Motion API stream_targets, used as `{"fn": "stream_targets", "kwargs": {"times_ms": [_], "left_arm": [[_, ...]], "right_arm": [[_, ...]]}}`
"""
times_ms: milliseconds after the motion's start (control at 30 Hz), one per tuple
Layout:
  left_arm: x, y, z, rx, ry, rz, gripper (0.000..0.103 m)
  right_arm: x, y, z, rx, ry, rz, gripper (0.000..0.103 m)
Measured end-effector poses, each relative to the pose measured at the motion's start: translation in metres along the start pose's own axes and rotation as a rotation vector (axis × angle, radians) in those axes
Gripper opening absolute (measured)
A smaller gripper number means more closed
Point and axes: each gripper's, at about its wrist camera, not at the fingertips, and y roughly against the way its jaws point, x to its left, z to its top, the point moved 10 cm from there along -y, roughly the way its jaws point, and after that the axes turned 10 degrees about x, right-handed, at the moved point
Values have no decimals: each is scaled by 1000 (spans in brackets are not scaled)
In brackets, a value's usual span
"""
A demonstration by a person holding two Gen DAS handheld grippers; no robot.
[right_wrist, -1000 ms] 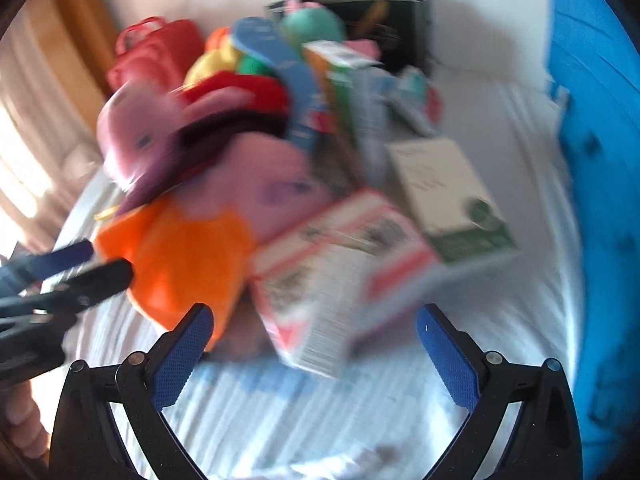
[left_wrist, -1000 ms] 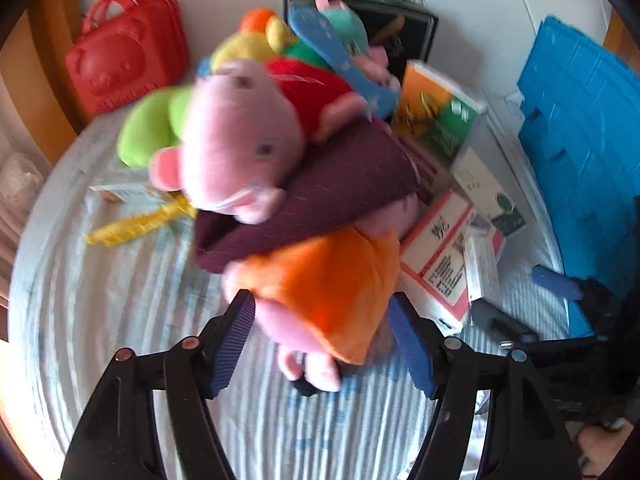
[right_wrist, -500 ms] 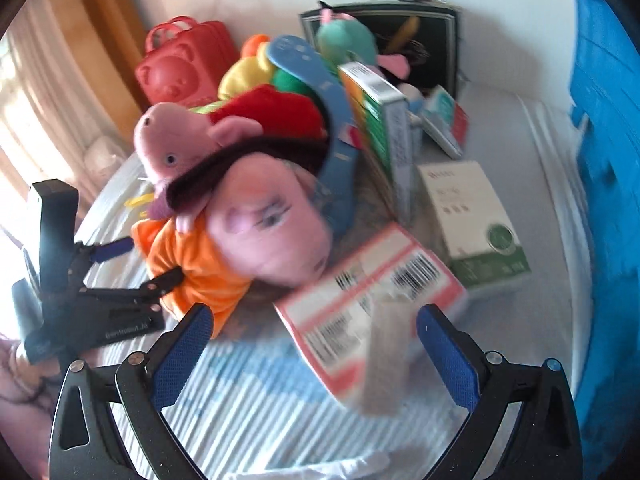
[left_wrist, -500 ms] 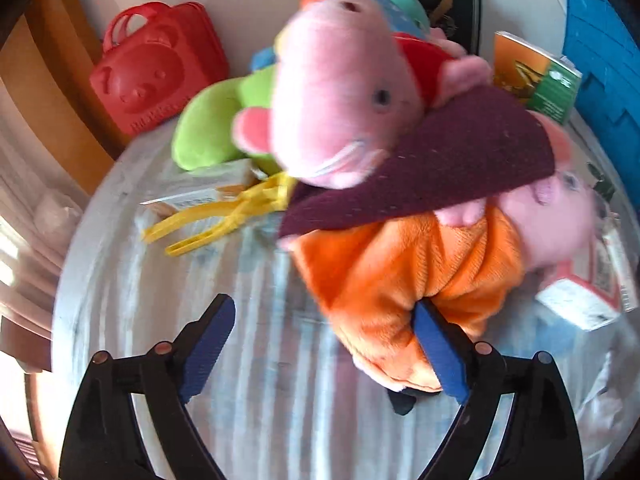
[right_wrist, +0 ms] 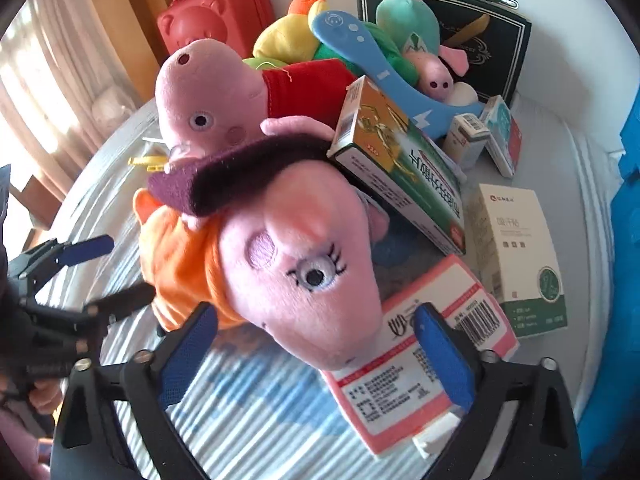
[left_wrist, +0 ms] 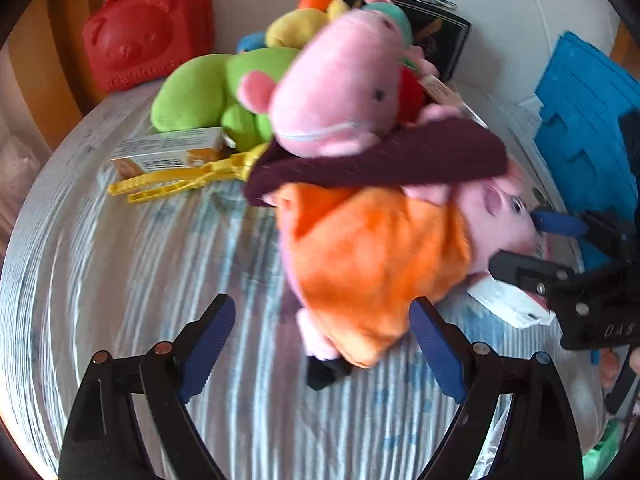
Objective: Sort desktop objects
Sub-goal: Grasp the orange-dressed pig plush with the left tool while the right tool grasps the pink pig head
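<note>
A pink pig plush in an orange dress [left_wrist: 372, 256] lies on the striped cloth. Its feet end sits between the fingers of my left gripper [left_wrist: 320, 344], which is open and not pressing it. The pig's head [right_wrist: 304, 280] lies between the blue pads of my right gripper [right_wrist: 316, 356], whose jaws are closing, with gaps on both sides. A second pink pig in red [right_wrist: 208, 108] rests on top, with a dark purple felt piece [left_wrist: 380, 156] between the two. Each gripper shows in the other view: the right gripper [left_wrist: 552, 248] and the left gripper [right_wrist: 92, 272].
Behind are a green plush [left_wrist: 200, 92], yellow tongs [left_wrist: 180, 184], a small orange box [left_wrist: 168, 152] and a red bear case [left_wrist: 148, 28]. Boxes crowd the right: a green-orange box [right_wrist: 400, 160], a pink-white box [right_wrist: 420, 380] and a white-green box [right_wrist: 520, 248]. A blue foam block [left_wrist: 584, 112] lines the right edge.
My left jaws have widened and now frame the orange pig's feet. My right gripper has swung left from the pink-white box to the pig's head, which now sits between its pads.
</note>
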Motion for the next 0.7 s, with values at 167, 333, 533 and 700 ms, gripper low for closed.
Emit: {"fn": "stream_targets", "kwargs": {"times_ms": [167,333,533,700], "left_arm": [[-11,-27,4,59,-16,9,90],[-22,-39,10,74,-38,-3,90],[-26,-38,14,48,-52,-4,69],[-28,-20,10,20,-63,-7,65]], "right_arm": [[-2,5,3,-5,41,-18,96],[1,-3,11,14,59,-15,102],[3,-11,13,16,57,-29,66],[6,5,4,-8,55,-10,56]]}}
